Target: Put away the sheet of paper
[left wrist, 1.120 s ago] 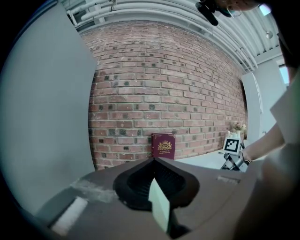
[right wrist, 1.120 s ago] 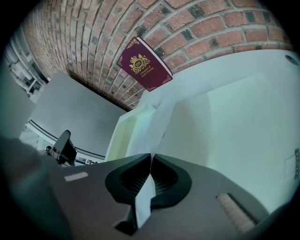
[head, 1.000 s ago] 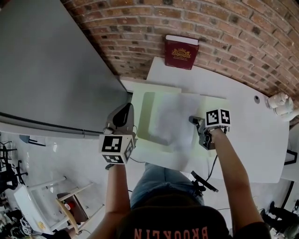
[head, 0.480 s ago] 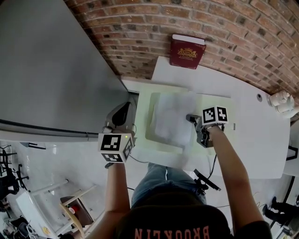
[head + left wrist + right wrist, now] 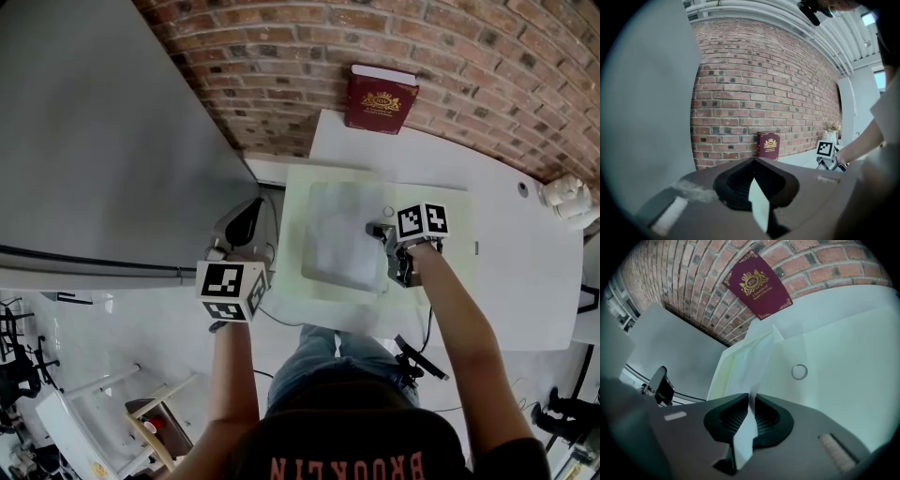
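Observation:
A thin white sheet of paper (image 5: 339, 234) lies in the recessed middle of a pale green open folder (image 5: 328, 295) on the white table (image 5: 525, 281). My right gripper (image 5: 375, 231) sits at the sheet's right edge. In the right gripper view its jaws (image 5: 752, 397) are shut on the sheet (image 5: 761, 357), which runs from between them out over the folder (image 5: 834, 348). My left gripper (image 5: 251, 214) hangs off the table's left edge, away from the folder. Its jaws (image 5: 754, 160) are closed, with only a small white tab behind the tips.
A dark red book (image 5: 382, 98) leans on the brick wall behind the table. A small metal ring (image 5: 799, 372) lies on the folder just beyond the right gripper. A large grey panel (image 5: 94, 131) fills the left. White figurines (image 5: 562, 199) stand at the table's right end.
The right gripper has drawn the sheet away from the person and left, so it now lies inside the folder's recess instead of overhanging the near edge. The left gripper has stayed put.

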The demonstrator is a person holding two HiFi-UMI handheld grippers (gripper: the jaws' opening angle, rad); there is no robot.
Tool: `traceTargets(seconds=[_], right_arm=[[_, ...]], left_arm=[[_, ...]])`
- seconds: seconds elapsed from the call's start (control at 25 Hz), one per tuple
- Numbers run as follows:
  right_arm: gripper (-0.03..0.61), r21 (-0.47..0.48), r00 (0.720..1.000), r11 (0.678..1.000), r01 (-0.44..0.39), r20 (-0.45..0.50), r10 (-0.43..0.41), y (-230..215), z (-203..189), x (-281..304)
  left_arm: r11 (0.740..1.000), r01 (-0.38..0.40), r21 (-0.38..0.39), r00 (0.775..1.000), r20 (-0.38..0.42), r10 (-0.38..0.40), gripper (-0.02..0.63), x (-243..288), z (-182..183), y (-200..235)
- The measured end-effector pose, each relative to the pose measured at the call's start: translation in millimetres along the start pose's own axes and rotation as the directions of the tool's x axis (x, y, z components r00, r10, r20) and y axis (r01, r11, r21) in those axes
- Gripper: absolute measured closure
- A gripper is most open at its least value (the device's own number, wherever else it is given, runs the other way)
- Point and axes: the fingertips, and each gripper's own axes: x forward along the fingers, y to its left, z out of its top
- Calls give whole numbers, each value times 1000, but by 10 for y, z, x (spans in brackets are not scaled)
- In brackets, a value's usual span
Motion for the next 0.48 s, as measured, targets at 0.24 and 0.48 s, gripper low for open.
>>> traceTargets(seconds=[0.24, 0.48], right_arm=[[533, -13, 1000, 1000, 9, -15, -9, 72, 13, 146], [506, -25, 1000, 999, 23, -14, -23, 121, 17, 247]], left_arm=[[1000, -2, -2, 1000, -4, 2, 617, -19, -38, 103], [1000, -3, -5, 1000, -5, 3, 617, -21, -71, 176]])
